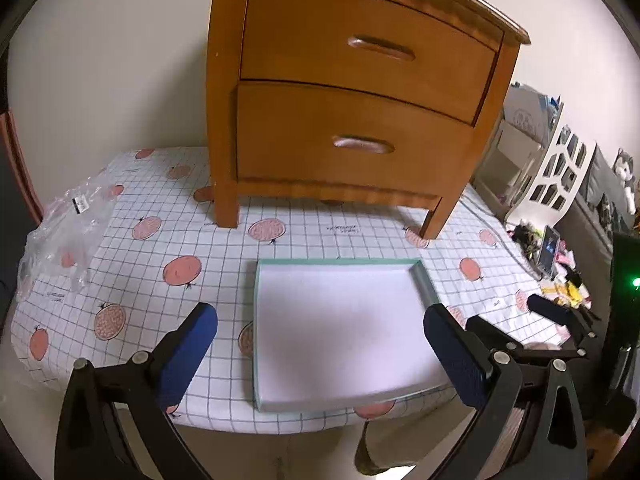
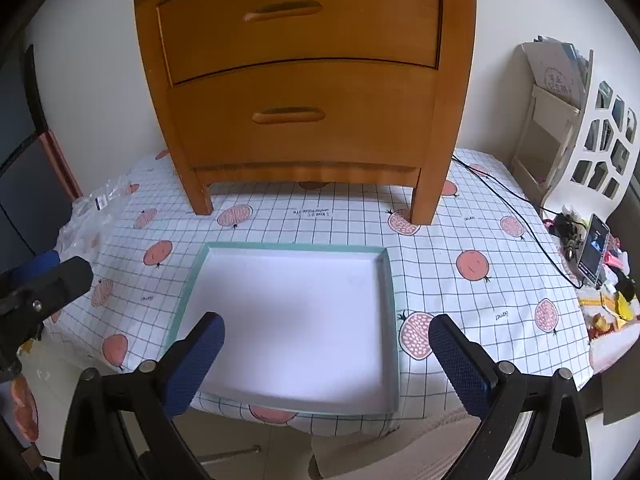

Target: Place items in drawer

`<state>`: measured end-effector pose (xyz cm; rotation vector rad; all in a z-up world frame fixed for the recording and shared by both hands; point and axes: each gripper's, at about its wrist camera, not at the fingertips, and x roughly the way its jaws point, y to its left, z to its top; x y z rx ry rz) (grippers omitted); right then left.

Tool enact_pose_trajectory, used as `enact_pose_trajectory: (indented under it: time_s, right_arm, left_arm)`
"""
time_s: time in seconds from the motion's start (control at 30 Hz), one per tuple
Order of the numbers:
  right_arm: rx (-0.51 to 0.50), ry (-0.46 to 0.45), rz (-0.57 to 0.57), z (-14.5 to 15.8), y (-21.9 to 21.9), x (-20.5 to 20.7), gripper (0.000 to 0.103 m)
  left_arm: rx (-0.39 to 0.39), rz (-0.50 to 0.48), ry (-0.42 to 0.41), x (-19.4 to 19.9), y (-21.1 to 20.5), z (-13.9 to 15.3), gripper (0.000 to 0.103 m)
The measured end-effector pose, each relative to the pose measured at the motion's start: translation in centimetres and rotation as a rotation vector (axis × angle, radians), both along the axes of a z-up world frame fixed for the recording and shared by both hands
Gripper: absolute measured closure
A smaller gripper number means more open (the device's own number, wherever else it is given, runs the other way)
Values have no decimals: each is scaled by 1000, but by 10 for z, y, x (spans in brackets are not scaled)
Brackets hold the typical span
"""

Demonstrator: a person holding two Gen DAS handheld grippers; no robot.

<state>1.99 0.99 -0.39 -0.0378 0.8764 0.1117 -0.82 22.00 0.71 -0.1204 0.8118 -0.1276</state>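
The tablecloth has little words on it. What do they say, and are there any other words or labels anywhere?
Tablecloth: small printed words, upside down and too small to read.
Plastic bag: black-and-white label, too blurred to read.
Card on white rack: round stamp with characters, unreadable.
Phone: screen lit, nothing readable.

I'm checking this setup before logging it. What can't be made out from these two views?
- Inside both drawers: closed fronts hide the contents, both views.
- Nightstand top: cut off by the upper edge, right wrist view.
- Plastic bag contents: crumpled, glare, left wrist view.
- Tray near rim: partly behind the left claw.
- Phone screen: too small.
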Motion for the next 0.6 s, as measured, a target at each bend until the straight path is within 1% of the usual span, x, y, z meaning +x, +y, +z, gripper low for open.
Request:
enact_pose_trajectory:
  time_s: [0.1, 0.37, 0.47, 0.6]
  right_arm:
    - [-2, 0, -7, -3, 0, -4, 0]
    - [5, -20, -52, 0, -8, -8, 0]
    - [5, -27, -63, 1, -10, -8, 0]
    - [0, -39, -69, 2, -9, -10, 0]
  left_arm:
    - [35, 4, 4, -6, -1, -6, 0]
    - [49, 46, 31, -13, 2, -22, 0]
    - [64, 57, 38, -14, 2, -26, 0]
    - [64, 72, 52, -13, 3, -30, 0]
